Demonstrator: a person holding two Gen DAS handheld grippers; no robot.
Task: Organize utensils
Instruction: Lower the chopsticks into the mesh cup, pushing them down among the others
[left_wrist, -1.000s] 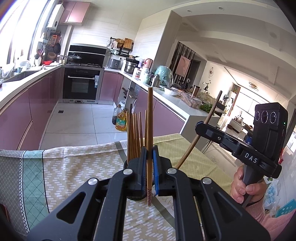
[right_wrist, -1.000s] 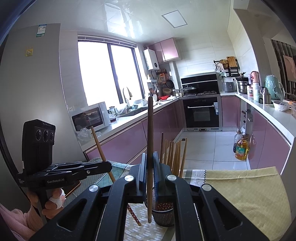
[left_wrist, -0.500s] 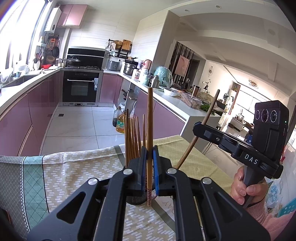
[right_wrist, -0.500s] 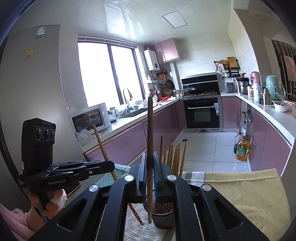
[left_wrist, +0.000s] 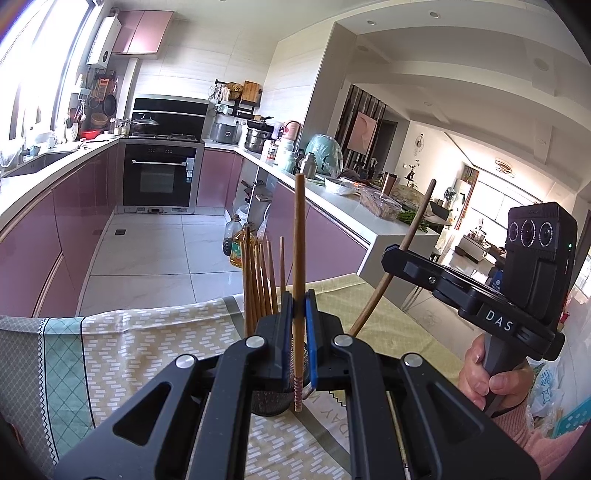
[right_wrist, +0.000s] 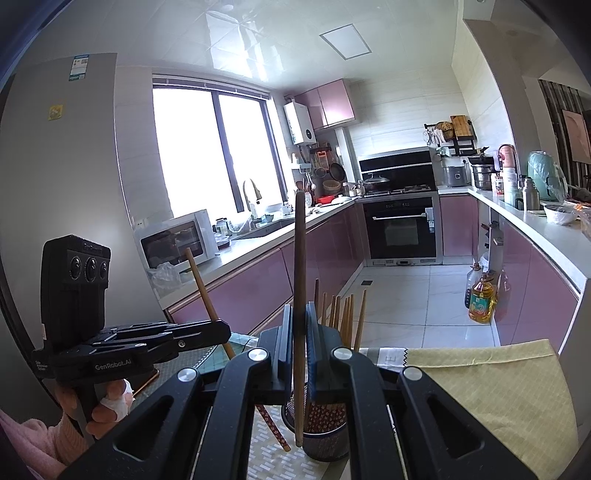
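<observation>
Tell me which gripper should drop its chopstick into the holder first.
Right, probably. The right gripper holds the right chopstick upright, tip overlapping the holder's left edge; the left chopstick in the left gripper ends beside the holder. Both need lifting over the rim.

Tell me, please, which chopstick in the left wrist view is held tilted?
The right gripper's chopstick: it leans sideways, while the left gripper's chopstick and those in the holder stand nearly upright.
</observation>
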